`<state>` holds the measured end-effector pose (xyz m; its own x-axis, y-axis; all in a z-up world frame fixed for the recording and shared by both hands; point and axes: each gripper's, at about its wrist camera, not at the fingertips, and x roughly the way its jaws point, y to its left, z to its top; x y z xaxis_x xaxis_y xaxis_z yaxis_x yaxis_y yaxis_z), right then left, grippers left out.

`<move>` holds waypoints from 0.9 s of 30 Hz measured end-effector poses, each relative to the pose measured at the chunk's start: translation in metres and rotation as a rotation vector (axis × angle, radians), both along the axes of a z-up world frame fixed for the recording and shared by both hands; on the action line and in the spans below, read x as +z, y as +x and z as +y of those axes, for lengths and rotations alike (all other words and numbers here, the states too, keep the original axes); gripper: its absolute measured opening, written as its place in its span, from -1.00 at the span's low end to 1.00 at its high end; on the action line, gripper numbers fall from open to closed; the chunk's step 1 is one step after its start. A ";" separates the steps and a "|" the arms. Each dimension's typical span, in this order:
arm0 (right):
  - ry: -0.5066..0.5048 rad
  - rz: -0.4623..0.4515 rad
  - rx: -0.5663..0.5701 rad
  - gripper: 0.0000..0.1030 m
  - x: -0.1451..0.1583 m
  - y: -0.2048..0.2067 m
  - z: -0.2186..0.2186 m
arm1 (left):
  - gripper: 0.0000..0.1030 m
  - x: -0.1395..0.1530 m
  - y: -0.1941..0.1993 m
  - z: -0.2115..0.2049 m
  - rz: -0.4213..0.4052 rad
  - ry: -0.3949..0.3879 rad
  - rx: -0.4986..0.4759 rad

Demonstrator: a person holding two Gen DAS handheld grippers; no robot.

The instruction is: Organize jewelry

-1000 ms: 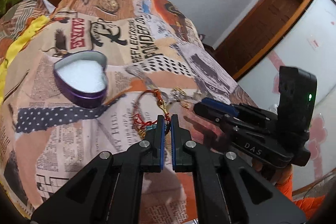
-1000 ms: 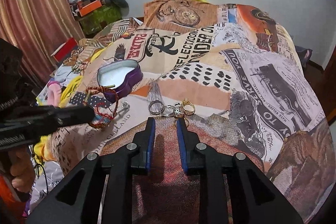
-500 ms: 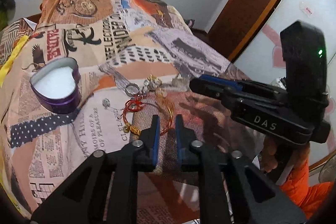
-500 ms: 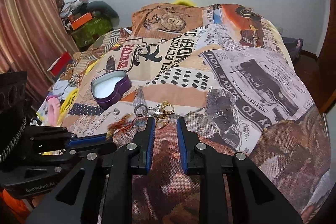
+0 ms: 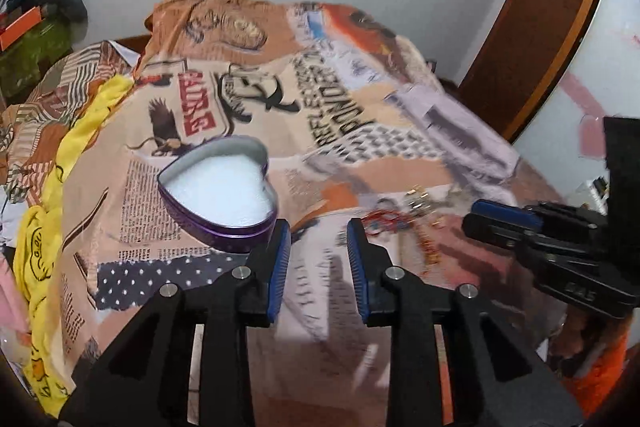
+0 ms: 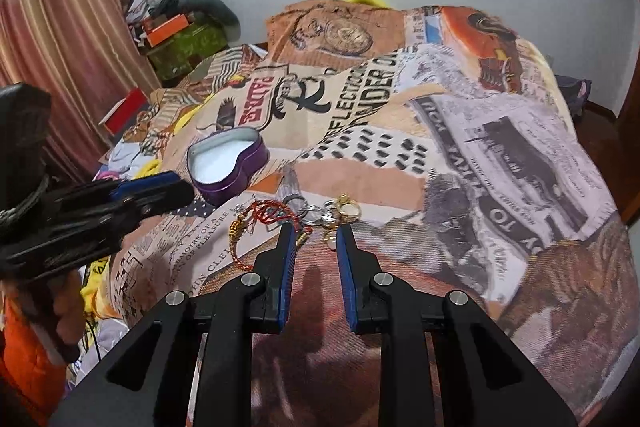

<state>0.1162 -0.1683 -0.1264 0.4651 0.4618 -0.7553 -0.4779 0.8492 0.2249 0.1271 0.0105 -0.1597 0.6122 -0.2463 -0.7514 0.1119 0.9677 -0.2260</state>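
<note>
A purple heart-shaped tin [image 5: 224, 187] with a white lining lies open on the printed bedspread; it also shows in the right wrist view [image 6: 226, 167]. A red and gold thread bracelet [image 6: 264, 223] lies loose on the spread, blurred in the left wrist view [image 5: 390, 221]. Several gold and silver rings [image 6: 340, 213] lie beside it. My left gripper [image 5: 318, 239] is open and empty, just right of the tin. My right gripper [image 6: 316, 239] is open and empty, its tips just before the bracelet and rings.
The patchwork newspaper-print bedspread [image 6: 500, 155] covers the bed. Yellow cloth [image 5: 48, 211] lies along the left side. A curtain [image 6: 60, 47] and cluttered green box [image 6: 180, 43] stand at far left. A wooden door frame [image 5: 552, 27] is at right.
My left gripper let go of the bracelet, which now lies on the spread, opened wide and swung left toward the tin. My right gripper opened a little and stayed near the rings.
</note>
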 end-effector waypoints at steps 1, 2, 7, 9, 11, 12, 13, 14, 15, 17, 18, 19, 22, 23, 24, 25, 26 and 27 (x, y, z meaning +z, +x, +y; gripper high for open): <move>0.003 0.015 0.011 -0.64 -0.003 0.002 0.004 | -0.47 -0.004 0.002 -0.001 0.008 0.009 -0.005; 0.004 0.027 0.019 -0.64 -0.006 0.003 0.006 | -0.47 -0.009 0.003 -0.003 0.013 0.016 -0.014; -0.034 0.073 0.053 -0.64 -0.021 0.008 0.022 | -0.47 -0.025 0.007 -0.019 0.024 0.068 -0.058; -0.051 0.072 0.064 -0.64 -0.025 0.008 0.025 | -0.47 -0.028 0.009 -0.023 0.027 0.064 -0.073; -0.067 0.067 0.080 -0.64 -0.026 0.006 0.025 | -0.47 -0.030 0.011 -0.026 0.022 0.071 -0.081; -0.070 0.067 0.087 -0.64 -0.026 0.007 0.025 | -0.47 -0.031 0.012 -0.028 0.020 0.075 -0.085; -0.073 0.067 0.092 -0.64 -0.026 0.007 0.024 | -0.47 -0.032 0.013 -0.029 0.018 0.077 -0.087; -0.081 0.063 0.098 -0.64 -0.027 0.006 0.024 | -0.47 -0.033 0.014 -0.029 0.016 0.074 -0.087; -0.089 0.056 0.099 -0.64 -0.027 0.006 0.024 | -0.47 -0.034 0.016 -0.029 0.015 0.065 -0.087; -0.111 0.037 0.094 -0.69 -0.030 0.007 0.024 | -0.47 -0.036 0.019 -0.027 0.015 0.043 -0.079; -0.114 0.033 0.093 -0.72 -0.032 0.007 0.023 | -0.47 -0.038 0.020 -0.027 0.011 0.033 -0.073; -0.110 0.030 0.091 -0.73 -0.033 0.007 0.023 | -0.48 -0.039 0.020 -0.027 0.008 0.028 -0.067; -0.121 0.015 0.077 -0.80 -0.033 0.007 0.023 | -0.59 -0.040 0.019 -0.025 -0.007 0.020 -0.048; -0.123 0.011 0.073 -0.82 -0.033 0.008 0.023 | -0.66 -0.039 0.018 -0.024 -0.011 0.019 -0.041; -0.122 0.007 0.068 -0.84 -0.032 0.008 0.023 | -0.69 -0.039 0.018 -0.023 -0.013 0.017 -0.036; -0.119 0.005 0.063 -0.84 -0.031 0.008 0.023 | -0.75 -0.038 0.018 -0.021 -0.013 0.012 -0.033; -0.116 0.002 0.056 -0.85 -0.030 0.008 0.022 | -0.81 -0.037 0.018 -0.020 -0.013 0.007 -0.033; -0.113 -0.003 0.045 -0.86 -0.029 0.008 0.021 | -0.84 -0.036 0.019 -0.018 -0.012 0.005 -0.032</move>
<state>0.1245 -0.1472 -0.1555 0.4480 0.3941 -0.8025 -0.5166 0.8467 0.1274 0.1459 -0.0074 -0.1961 0.6135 -0.2620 -0.7450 0.1452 0.9647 -0.2197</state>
